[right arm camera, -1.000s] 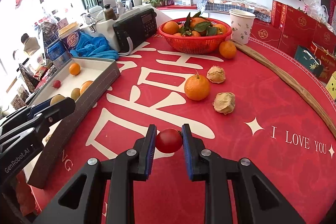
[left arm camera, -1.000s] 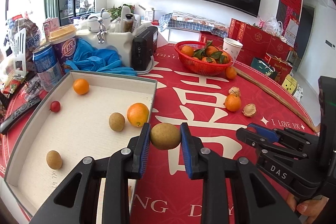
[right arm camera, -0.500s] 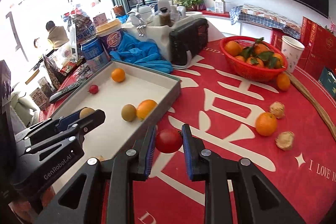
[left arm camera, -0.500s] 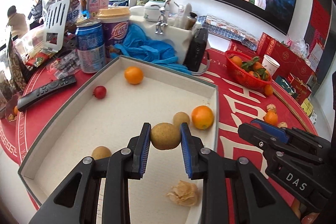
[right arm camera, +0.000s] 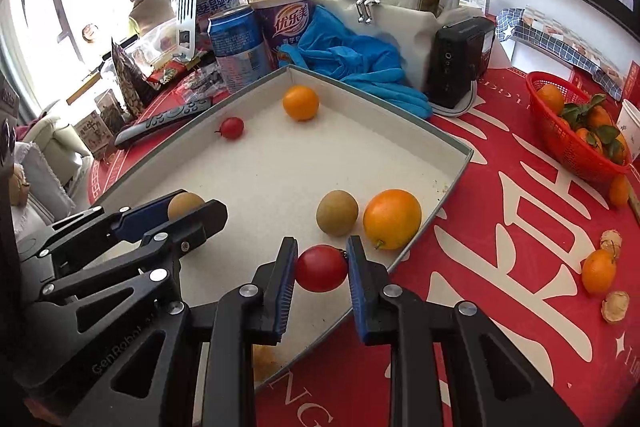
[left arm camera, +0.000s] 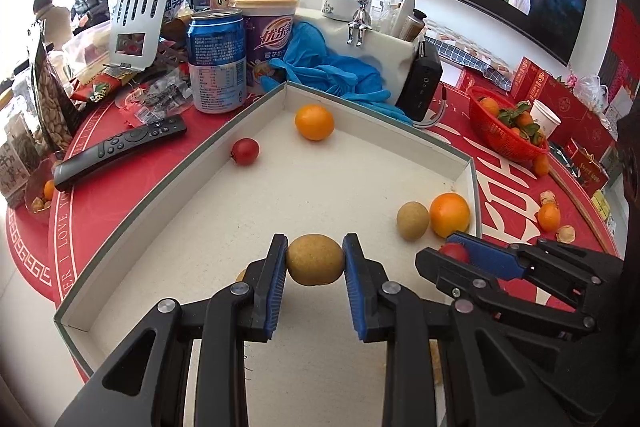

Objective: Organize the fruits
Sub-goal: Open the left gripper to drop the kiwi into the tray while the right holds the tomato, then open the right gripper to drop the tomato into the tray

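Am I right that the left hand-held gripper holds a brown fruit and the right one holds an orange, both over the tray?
Not quite: the right hand-held gripper holds a red tomato, as the right wrist view shows. The left hand-held gripper does hold a brown fruit over the tray.

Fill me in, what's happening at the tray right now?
A person works two handheld grippers over the white tray. The left gripper is shut on a brown-green round fruit; the right gripper is shut on a red tomato. Neither is set down yet. Two oranges, another tomato and similar brown fruit already lie in the tray.
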The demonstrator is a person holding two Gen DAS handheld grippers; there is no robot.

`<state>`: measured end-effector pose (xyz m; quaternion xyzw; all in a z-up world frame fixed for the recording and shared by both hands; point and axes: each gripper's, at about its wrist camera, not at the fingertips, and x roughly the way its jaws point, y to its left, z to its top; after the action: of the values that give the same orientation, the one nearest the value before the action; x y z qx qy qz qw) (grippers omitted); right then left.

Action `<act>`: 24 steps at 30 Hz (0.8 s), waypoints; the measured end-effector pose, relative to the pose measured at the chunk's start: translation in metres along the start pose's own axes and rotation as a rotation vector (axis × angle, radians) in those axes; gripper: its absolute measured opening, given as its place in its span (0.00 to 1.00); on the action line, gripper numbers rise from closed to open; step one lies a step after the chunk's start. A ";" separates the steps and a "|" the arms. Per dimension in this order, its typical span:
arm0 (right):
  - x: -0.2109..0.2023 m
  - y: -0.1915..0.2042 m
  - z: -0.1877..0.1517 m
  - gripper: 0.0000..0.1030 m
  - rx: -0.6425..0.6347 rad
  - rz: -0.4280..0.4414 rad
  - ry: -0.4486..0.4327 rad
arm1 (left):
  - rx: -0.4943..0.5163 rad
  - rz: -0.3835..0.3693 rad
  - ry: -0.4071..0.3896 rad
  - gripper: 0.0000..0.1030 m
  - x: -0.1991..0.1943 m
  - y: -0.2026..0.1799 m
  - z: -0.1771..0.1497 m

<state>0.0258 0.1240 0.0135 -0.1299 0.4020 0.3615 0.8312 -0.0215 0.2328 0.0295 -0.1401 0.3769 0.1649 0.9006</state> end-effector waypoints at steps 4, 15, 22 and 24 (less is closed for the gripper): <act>-0.003 0.006 -0.006 0.25 -0.029 -0.012 0.029 | -0.008 0.001 -0.003 0.30 -0.002 0.002 -0.001; -0.024 0.013 -0.001 1.00 -0.088 -0.097 -0.098 | -0.109 0.051 -0.095 0.88 -0.019 0.012 0.004; -0.062 0.002 -0.025 1.00 -0.156 -0.276 -0.174 | 0.028 -0.034 -0.128 0.89 -0.030 -0.031 -0.002; -0.069 -0.012 -0.035 1.00 -0.136 -0.306 -0.168 | 0.059 -0.070 -0.136 0.89 -0.035 -0.047 -0.005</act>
<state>-0.0145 0.0639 0.0427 -0.2148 0.2811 0.2667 0.8965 -0.0282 0.1814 0.0574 -0.1153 0.3143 0.1312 0.9331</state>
